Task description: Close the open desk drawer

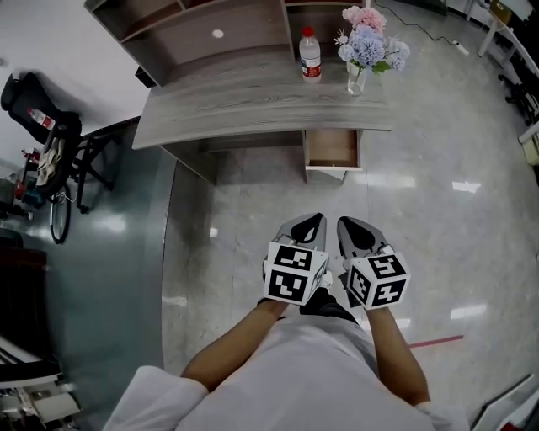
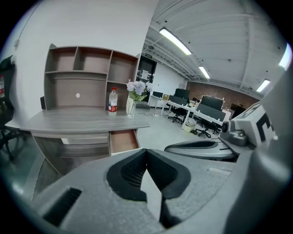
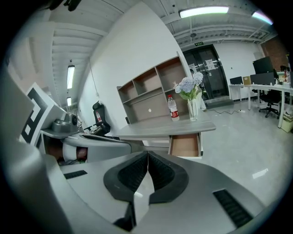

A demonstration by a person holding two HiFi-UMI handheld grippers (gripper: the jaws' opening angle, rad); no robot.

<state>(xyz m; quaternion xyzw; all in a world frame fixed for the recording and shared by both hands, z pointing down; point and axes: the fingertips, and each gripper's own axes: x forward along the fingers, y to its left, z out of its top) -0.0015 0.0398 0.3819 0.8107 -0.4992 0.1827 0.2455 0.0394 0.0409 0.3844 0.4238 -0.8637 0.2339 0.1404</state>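
Observation:
A grey wood desk [image 1: 219, 105] stands ahead with one drawer [image 1: 332, 148] pulled open under its right end; the drawer's inside is bare brown. The same drawer [image 2: 122, 140] shows in the left gripper view and the drawer [image 3: 185, 145] in the right gripper view. My left gripper [image 1: 307, 226] and right gripper [image 1: 357, 229] hang side by side over the floor, well short of the drawer. Both are shut with nothing between the jaws, as the left gripper [image 2: 146, 151] and right gripper [image 3: 147, 153] show.
A water bottle [image 1: 311, 55] and a vase of flowers [image 1: 365, 46] stand on the desk's right end, before a shelf unit [image 1: 202, 25]. A black office chair [image 1: 46, 143] is at the left. Shiny tiled floor [image 1: 253, 210] lies between me and the desk.

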